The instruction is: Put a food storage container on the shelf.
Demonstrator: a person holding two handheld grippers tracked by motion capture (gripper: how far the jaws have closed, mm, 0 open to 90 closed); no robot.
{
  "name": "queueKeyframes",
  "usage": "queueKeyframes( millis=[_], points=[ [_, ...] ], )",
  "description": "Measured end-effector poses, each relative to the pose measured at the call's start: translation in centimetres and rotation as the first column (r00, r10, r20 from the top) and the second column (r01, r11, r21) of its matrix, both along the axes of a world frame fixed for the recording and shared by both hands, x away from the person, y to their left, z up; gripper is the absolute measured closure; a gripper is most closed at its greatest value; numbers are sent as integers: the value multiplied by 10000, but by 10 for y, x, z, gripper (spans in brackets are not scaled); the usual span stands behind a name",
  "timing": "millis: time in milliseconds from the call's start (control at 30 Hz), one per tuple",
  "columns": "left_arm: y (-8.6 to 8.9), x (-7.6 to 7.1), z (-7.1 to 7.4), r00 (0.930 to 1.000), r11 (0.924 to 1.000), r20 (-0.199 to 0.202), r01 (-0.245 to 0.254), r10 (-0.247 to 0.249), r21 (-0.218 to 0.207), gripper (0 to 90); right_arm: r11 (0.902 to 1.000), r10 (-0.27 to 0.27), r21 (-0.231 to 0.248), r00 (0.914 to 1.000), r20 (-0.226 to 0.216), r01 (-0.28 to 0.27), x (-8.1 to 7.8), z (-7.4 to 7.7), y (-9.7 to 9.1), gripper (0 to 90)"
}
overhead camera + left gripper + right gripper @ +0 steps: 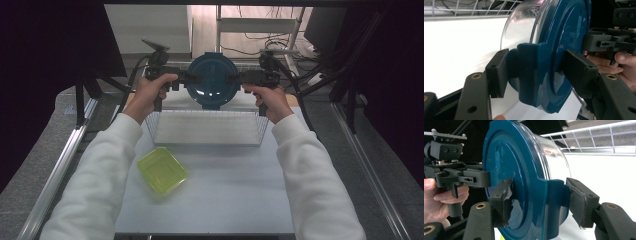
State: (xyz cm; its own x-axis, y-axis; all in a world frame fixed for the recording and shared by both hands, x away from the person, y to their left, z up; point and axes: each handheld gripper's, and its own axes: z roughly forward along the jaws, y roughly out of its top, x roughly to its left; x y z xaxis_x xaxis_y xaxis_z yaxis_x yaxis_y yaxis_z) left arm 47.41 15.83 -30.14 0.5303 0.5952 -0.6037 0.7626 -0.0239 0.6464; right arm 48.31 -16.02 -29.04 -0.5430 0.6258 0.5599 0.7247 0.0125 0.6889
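A round clear container with a dark teal lid hangs on edge in the air above the far side of a wire rack, its lid facing me. My left gripper is shut on the lid's left locking tab. In the left gripper view the pads press the tab and lid from both sides, with the clear bowl behind. My right gripper is shut on the opposite tab; its worn pads clamp the lid. Each gripper view shows the other hand beyond the lid.
The wire rack stands at the back of the white table. A yellow-green rectangular container lies on the table near my left forearm. Metal rails run along both table sides, and dark curtains hang left and right.
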Motion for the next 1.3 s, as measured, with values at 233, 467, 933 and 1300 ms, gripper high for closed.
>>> queueKeyframes(
  millis=[233,467,933,1300],
  points=[
    [2,12,-8,9982,9981,-532,-290,262,-536,397,9999,-100,99,9994,-337,103,10,-4,-1,397],
    [4,24,-15,9913,9913,-1187,-706,574,-1106,395,9995,-265,146,9958,-880,279,22,-6,1,383],
    [6,37,-23,9762,9835,-2017,-1103,801,-1432,378,9961,-717,357,9747,-2117,810,40,-12,3,364],
    [7,40,-31,9675,9761,-2306,-1434,1035,-1635,358,9925,-828,641,9581,-2742,1041,46,-23,4,342]
  ],
)
